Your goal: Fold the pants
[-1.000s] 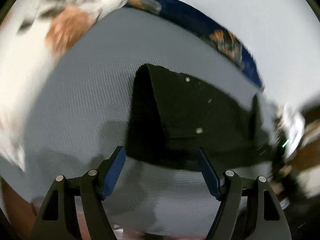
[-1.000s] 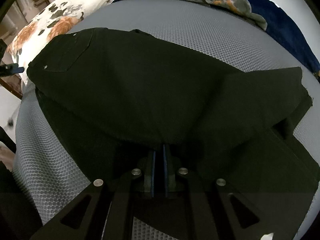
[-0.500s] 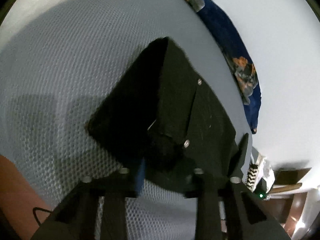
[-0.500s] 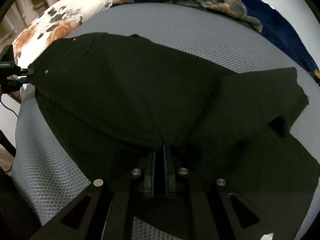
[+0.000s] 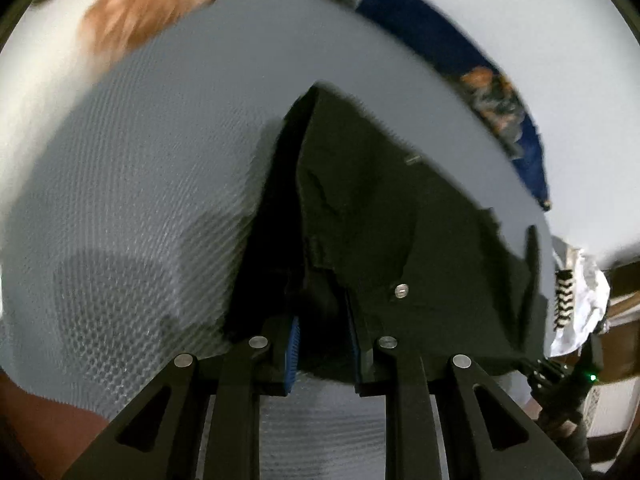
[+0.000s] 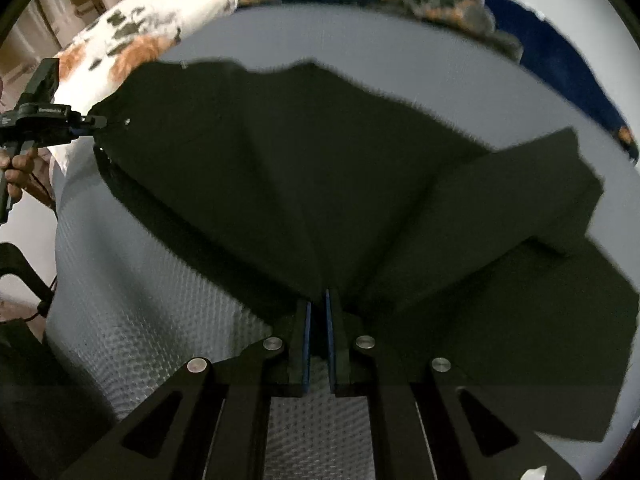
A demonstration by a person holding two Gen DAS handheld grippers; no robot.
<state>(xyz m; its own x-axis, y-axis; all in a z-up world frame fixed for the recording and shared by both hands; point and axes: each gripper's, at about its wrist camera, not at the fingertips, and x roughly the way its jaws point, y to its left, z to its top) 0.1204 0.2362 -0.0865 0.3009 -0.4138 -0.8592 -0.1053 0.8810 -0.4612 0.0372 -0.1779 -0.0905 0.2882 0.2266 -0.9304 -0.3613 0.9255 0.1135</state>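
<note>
Black pants (image 6: 320, 184) lie spread on a grey honeycomb bed cover (image 6: 160, 300), one leg folded over at the right. My left gripper (image 5: 322, 340) has its jaws closing on the waistband corner of the pants (image 5: 400, 208), with cloth bunched between the blue pads (image 5: 293, 344); a metal rivet (image 5: 401, 290) shows just beside them. The right wrist view shows this left gripper (image 6: 94, 122) at the far left, pinching that corner, held by a hand (image 6: 16, 176). My right gripper (image 6: 317, 312) is shut on the near edge of the pants, the fabric rising out of its pads.
A white and orange floral pillow (image 6: 132, 40) lies at the back left and a dark blue floral blanket (image 6: 520, 28) runs along the back. A white item with black lacing (image 5: 572, 300) sits off the bed's right side. The grey cover (image 5: 140, 200) shows bare left of the pants.
My left gripper came down onto the waistband corner and closed on it from wide open. My right gripper stayed shut on the pants and shifted with the fabric.
</note>
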